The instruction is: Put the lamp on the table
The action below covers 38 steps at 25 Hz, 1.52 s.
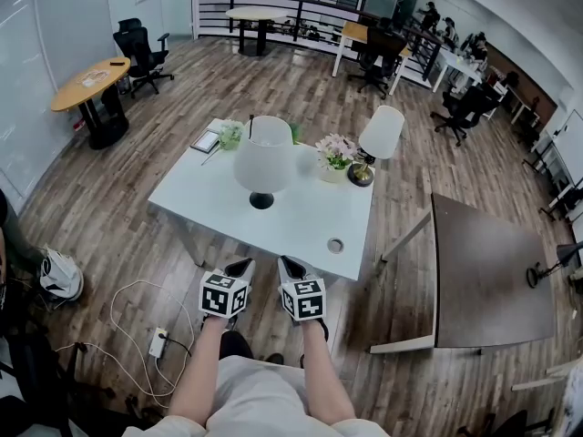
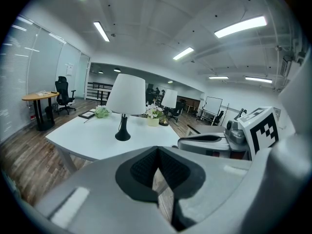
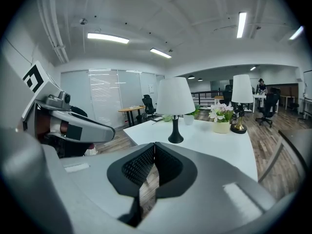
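On the white table, upright lamp: white shade, black base.

Bright, even light falls from the ceiling strip lights above me. The white table shows mild glare, and the lamp casts a soft shadow. Both gripper views bend and darken at the corners, and whatever sits nearest the lens is soft.

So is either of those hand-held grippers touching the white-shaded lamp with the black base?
Apart. The head view shows the left gripper and right gripper at the white table's near edge, with bare tabletop between them and the lamp.
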Each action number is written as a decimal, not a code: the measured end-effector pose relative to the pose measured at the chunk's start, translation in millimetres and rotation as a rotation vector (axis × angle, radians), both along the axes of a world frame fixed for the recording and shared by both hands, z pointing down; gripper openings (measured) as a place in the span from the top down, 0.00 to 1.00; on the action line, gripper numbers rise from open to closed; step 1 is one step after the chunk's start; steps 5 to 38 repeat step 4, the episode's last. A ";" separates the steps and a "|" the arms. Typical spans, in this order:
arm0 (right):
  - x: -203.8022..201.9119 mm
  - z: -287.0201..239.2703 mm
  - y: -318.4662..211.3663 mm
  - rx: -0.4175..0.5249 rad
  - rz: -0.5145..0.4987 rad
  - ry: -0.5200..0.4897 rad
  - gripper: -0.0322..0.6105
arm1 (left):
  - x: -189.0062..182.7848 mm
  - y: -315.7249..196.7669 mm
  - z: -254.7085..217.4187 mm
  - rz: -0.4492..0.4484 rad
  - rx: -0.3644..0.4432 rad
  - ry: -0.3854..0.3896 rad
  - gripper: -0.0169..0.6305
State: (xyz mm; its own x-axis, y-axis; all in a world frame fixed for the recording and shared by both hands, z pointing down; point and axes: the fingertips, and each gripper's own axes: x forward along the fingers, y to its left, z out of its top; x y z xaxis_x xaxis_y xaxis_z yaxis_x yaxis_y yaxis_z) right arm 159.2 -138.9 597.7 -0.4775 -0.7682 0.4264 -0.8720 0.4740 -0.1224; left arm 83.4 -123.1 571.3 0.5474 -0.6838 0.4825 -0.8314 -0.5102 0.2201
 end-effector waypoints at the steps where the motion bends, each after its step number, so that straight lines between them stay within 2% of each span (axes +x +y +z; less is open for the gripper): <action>1: 0.3 0.4 0.0 -0.002 -0.003 0.003 0.93 | 0.6 -0.2 0.3 -0.001 -0.001 0.000 0.97; 38: 1.9 2.2 0.3 -0.006 -0.009 0.007 0.93 | 2.7 -0.5 1.4 -0.003 -0.005 -0.001 0.97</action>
